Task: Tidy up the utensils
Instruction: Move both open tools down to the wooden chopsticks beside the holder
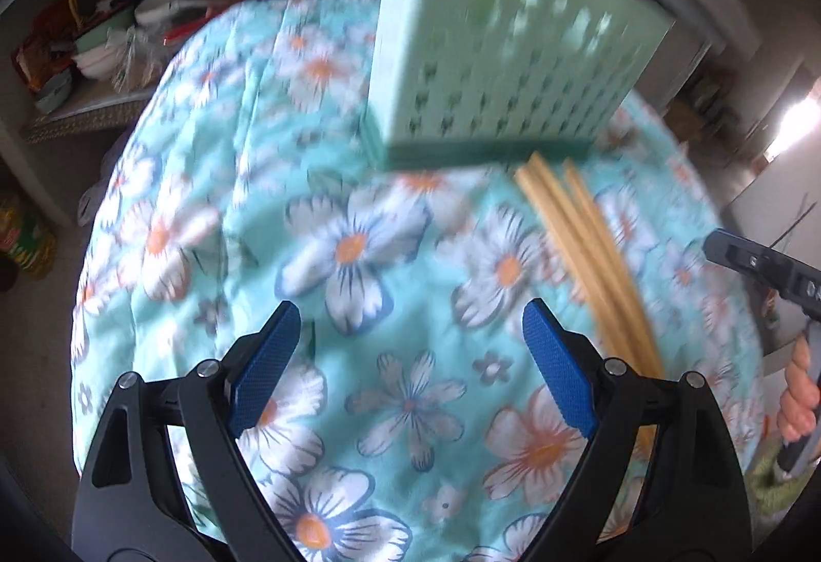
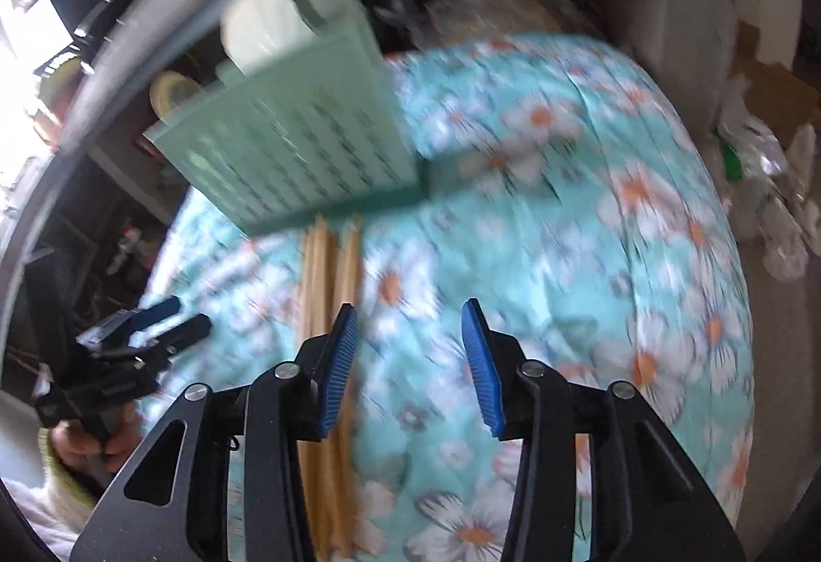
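Note:
A pale green perforated utensil holder [image 1: 508, 69] stands at the far side of a round table under a floral cloth [image 1: 359, 249], with white spoon ends sticking out of its top. Several wooden chopsticks [image 1: 590, 254] lie on the cloth in front of it. My left gripper [image 1: 410, 331] hovers open over bare cloth, left of the chopsticks. In the right wrist view the holder [image 2: 303, 141] is at upper left and the chopsticks [image 2: 333, 264] run under the left finger. My right gripper [image 2: 410, 331] is open with only cloth between its pads.
The other gripper [image 1: 769, 264] and a hand [image 1: 800, 403] show at the right edge. Shelves with bags and bowls [image 1: 97, 43] stand beyond the table's left side. Plastic bags [image 2: 769, 182] lie off the table's right side. The left gripper [image 2: 138, 336] sits at the left.

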`<state>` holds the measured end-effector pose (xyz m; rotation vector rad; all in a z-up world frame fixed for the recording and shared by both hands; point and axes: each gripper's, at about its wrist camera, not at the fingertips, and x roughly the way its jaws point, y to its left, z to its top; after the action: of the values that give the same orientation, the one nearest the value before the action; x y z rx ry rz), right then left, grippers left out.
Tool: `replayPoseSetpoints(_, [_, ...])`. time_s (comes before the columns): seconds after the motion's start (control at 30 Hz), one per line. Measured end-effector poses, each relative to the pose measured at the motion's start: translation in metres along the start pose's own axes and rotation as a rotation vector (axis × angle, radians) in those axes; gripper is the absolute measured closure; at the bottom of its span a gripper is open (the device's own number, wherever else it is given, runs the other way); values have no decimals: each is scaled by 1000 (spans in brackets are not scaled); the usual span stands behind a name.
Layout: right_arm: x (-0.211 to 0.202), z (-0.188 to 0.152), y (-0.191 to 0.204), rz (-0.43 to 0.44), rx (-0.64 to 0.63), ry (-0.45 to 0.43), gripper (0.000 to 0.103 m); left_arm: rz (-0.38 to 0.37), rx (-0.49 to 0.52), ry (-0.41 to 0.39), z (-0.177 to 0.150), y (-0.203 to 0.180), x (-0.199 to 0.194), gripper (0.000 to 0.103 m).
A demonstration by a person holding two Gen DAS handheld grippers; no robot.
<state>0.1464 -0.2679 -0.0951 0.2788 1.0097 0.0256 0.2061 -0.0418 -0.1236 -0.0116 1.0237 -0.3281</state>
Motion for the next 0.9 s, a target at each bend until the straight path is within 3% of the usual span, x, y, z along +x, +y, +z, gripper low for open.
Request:
replayPoseSetpoints(0.13, [14,-18,4,-132,-68,15,35,136,51,54,-11,-15,17,16])
replayPoseSetpoints(0.23, [19,-26,-3,-148,-64,9,21,197,81,54,-15,-24,22,8])
replayPoseSetpoints(0.43, [28,-30,-10,-133,-59,13,6,215,68,45,-18,-24,20,8])
replayPoseSetpoints(0.9, [31,-39,-8,-102,-137,16,6,217,37,44,-20,-22,18,8])
